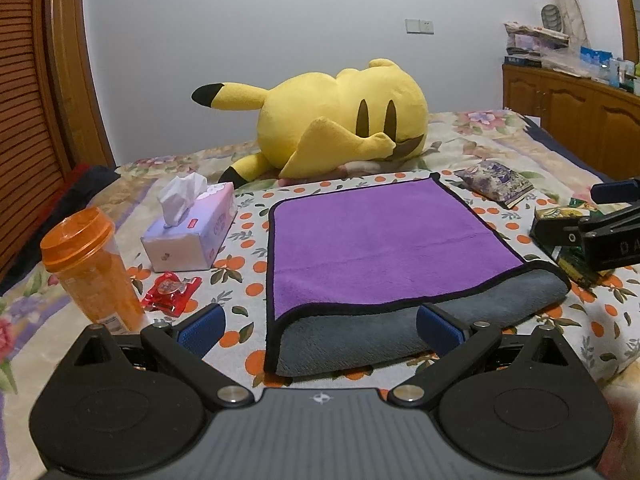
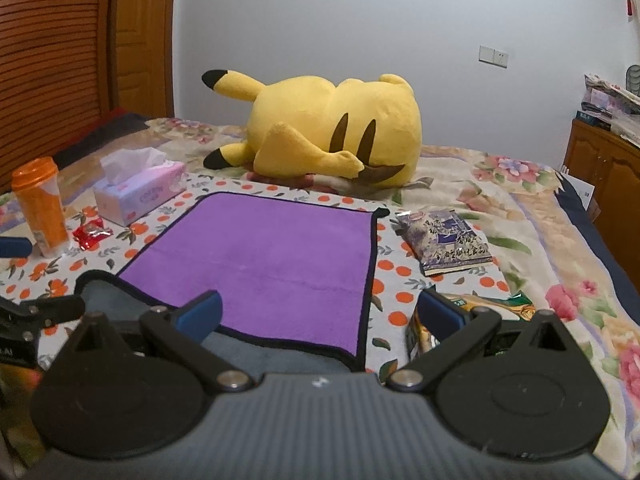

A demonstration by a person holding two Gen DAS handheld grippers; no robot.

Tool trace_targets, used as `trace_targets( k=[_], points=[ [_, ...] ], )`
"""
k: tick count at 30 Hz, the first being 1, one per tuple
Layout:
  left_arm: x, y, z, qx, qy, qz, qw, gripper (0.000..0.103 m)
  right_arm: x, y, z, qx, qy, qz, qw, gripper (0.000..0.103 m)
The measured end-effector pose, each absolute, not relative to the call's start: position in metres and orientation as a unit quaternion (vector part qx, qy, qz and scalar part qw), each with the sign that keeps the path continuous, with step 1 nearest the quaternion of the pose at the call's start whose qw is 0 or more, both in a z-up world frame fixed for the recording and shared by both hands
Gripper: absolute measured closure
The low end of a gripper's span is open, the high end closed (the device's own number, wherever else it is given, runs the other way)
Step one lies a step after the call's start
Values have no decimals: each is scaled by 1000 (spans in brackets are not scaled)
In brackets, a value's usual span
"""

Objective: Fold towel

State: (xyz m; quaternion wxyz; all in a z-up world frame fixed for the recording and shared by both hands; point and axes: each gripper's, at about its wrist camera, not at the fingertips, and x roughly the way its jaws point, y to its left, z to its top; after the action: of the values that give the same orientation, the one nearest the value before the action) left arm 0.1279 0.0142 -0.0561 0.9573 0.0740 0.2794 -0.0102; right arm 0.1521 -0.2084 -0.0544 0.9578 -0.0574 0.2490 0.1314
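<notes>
A purple towel (image 1: pixel 384 240) with black trim lies flat on the orange-dotted cloth, its near edge turned over to show the grey underside (image 1: pixel 360 336). It also shows in the right wrist view (image 2: pixel 272 264). My left gripper (image 1: pixel 320 326) is open, its blue pads either side of the towel's near left corner, holding nothing. My right gripper (image 2: pixel 320 314) is open and empty over the towel's near right corner. Part of the right gripper (image 1: pixel 608 236) shows at the right edge of the left view.
A yellow plush toy (image 1: pixel 340 120) lies behind the towel. A tissue box (image 1: pixel 192 232), an orange bottle (image 1: pixel 92 268) and a red wrapper (image 1: pixel 172 292) sit to the left. Snack packets (image 2: pixel 444 240) (image 2: pixel 472 316) lie to the right. A wooden cabinet (image 1: pixel 576 116) stands far right.
</notes>
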Motion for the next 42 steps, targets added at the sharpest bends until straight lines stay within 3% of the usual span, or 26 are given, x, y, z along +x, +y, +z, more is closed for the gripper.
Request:
trace_targets(
  k=[21, 35, 39, 42],
  points=[
    [169, 44, -72, 29, 321, -15, 946, 1, 183, -209, -80, -65, 310, 132, 939, 0],
    [187, 56, -89, 10, 372, -27, 928, 20, 192, -210, -95, -56, 356, 145, 921, 1],
    [189, 59, -93, -3, 386, -26, 922, 27, 195, -210, -99, -52, 371, 151, 915, 13],
    [189, 61, -94, -9, 391, -26, 920, 35, 196, -211, -103, -50, 380, 154, 911, 14]
  ],
)
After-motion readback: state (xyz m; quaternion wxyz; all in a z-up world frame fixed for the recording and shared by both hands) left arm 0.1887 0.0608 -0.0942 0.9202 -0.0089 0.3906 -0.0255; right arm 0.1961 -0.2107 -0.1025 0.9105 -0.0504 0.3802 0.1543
